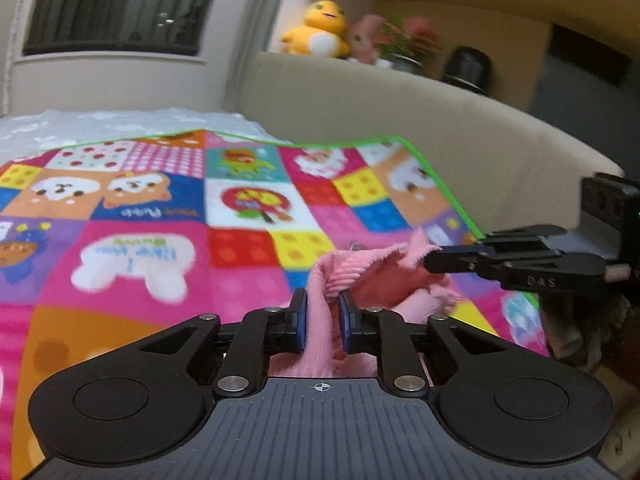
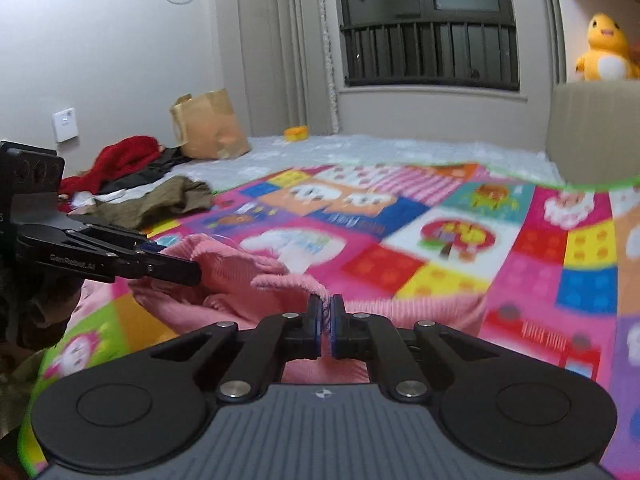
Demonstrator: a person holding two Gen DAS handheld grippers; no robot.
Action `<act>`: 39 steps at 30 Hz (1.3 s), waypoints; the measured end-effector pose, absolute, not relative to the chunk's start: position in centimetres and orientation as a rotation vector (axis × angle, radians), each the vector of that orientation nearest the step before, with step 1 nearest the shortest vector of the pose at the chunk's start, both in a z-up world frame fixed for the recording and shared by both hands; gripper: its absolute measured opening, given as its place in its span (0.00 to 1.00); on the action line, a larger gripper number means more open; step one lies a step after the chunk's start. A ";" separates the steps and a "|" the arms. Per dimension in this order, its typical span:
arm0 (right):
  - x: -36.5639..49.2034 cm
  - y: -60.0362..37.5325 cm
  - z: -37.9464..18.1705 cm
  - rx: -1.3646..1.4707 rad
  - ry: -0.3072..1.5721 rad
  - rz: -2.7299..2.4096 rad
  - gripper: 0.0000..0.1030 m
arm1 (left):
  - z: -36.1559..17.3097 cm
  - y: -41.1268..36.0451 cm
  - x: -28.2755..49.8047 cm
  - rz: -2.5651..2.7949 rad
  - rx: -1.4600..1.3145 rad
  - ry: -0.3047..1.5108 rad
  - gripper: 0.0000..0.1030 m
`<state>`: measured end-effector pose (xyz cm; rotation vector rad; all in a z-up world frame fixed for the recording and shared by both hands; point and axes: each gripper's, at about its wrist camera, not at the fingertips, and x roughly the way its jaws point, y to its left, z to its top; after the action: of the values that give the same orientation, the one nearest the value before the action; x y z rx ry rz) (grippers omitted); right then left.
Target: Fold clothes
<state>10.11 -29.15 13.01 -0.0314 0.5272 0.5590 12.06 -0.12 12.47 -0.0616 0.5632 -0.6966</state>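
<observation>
A pink ribbed garment (image 1: 360,276) hangs bunched above a colourful patchwork play mat (image 1: 160,216). My left gripper (image 1: 323,300) is shut on a thick fold of the garment, blue pads pressed to its sides. In the left wrist view the right gripper (image 1: 430,260) comes in from the right and clamps the garment's fringed edge. In the right wrist view my right gripper (image 2: 325,304) is shut on the hem of the pink garment (image 2: 240,272), and the left gripper (image 2: 192,272) holds its other corner at the left. The cloth sags between both grippers.
A beige padded headboard (image 1: 400,120) runs along the mat's right side, with a yellow plush toy (image 1: 320,30) on its ledge. A pile of red and olive clothes (image 2: 136,184) and a brown paper bag (image 2: 208,128) lie at the mat's far left on white bedding (image 2: 360,152).
</observation>
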 end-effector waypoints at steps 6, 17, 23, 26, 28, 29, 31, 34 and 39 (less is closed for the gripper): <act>5.4 -29.1 7.9 -0.051 0.688 0.560 0.04 | 9.1 0.3 7.3 -0.727 -0.001 0.711 0.40; 4.7 -35.2 11.8 0.169 0.527 0.425 0.64 | 8.8 4.0 7.6 -0.639 -0.292 0.794 0.88; 11.2 -35.0 8.3 0.244 0.625 0.312 0.67 | 5.8 3.7 11.1 -0.554 -0.485 0.917 0.85; 12.5 -33.4 5.6 0.225 0.712 0.349 0.44 | 4.8 2.7 11.9 -0.565 -0.478 0.938 0.62; 12.4 -32.6 4.8 0.209 0.716 0.369 0.28 | 4.8 2.1 12.0 -0.575 -0.422 0.918 0.43; 12.5 -32.4 4.6 0.208 0.709 0.373 0.25 | 4.8 1.8 12.3 -0.580 -0.398 0.910 0.29; 13.3 -32.6 4.9 0.242 0.692 0.369 0.21 | 5.0 1.6 13.7 -0.589 -0.381 0.901 0.22; 15.1 -33.3 6.5 0.303 0.635 0.354 0.19 | 6.7 1.4 16.6 -0.564 -0.357 0.834 0.19; 15.5 -33.6 8.3 0.247 0.577 0.335 0.20 | 7.8 1.1 17.1 -0.565 -0.315 0.811 0.20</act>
<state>15.50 -33.58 8.33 0.2474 0.5774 0.3353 17.06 1.14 7.80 -0.3152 0.8106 -0.5647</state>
